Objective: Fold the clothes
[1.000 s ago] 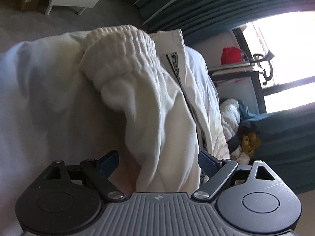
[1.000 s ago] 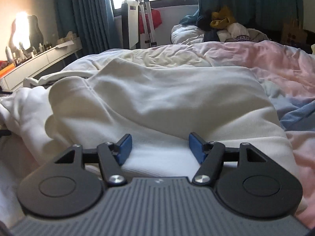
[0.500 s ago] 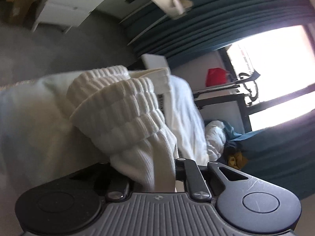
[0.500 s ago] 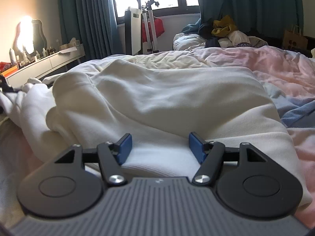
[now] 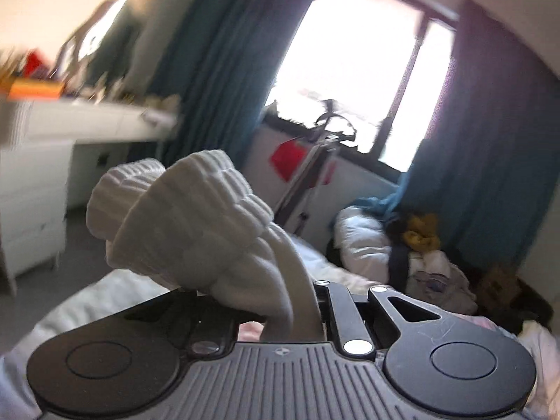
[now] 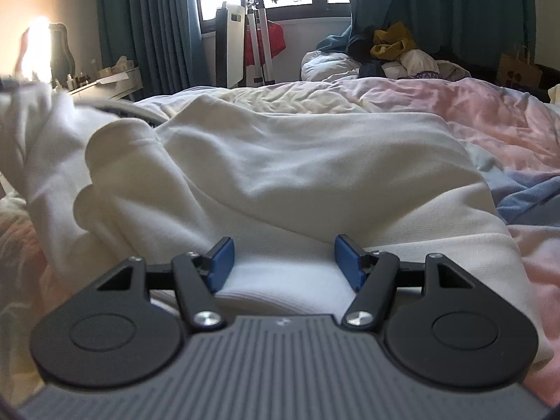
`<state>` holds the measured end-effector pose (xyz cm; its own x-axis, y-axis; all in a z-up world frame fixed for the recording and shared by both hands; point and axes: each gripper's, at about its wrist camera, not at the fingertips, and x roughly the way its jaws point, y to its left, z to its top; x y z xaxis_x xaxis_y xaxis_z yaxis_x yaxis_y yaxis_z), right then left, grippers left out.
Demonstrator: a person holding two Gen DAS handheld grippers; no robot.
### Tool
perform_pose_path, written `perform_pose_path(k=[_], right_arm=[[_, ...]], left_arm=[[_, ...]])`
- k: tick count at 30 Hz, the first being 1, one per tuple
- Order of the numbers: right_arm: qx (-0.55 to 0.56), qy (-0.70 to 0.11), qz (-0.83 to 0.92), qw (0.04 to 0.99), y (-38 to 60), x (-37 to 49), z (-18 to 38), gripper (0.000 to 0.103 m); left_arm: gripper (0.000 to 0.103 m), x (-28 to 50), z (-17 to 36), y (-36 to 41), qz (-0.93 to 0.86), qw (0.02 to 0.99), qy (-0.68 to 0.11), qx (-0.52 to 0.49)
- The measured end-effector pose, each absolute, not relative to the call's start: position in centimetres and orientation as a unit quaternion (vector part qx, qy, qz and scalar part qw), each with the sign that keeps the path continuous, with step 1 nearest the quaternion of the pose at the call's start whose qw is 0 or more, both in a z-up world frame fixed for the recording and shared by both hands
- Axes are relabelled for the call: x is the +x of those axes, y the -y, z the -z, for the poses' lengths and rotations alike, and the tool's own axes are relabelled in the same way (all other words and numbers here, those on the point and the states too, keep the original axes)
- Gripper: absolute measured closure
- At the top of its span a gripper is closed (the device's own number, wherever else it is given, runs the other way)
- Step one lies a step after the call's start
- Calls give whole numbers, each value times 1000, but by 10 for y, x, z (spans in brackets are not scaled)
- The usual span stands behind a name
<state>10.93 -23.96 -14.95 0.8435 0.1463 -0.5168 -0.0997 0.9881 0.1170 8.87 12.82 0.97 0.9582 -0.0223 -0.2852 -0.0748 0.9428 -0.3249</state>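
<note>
No legible text anywhere.

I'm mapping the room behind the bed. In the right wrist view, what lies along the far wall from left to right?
Glowing mirror → white dresser → white panel under the window → red item → yellow cloth on the clothes pile → brown paper bag.
</note>
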Motion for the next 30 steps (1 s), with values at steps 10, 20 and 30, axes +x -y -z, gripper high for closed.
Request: perform_pose_path(k=[10,20,30], right_arm=[[205,-267,-64,940,286,103,126,38],[366,-228,-5,902,424,75,74,35],[565,-267,-81,776,511,104,115,36]], left_arm=[[90,105,-70,42,70,993,-99,-7],[88,89,14,206,184,962,-116,166],[80,66,98,244,237,902,-154,326]])
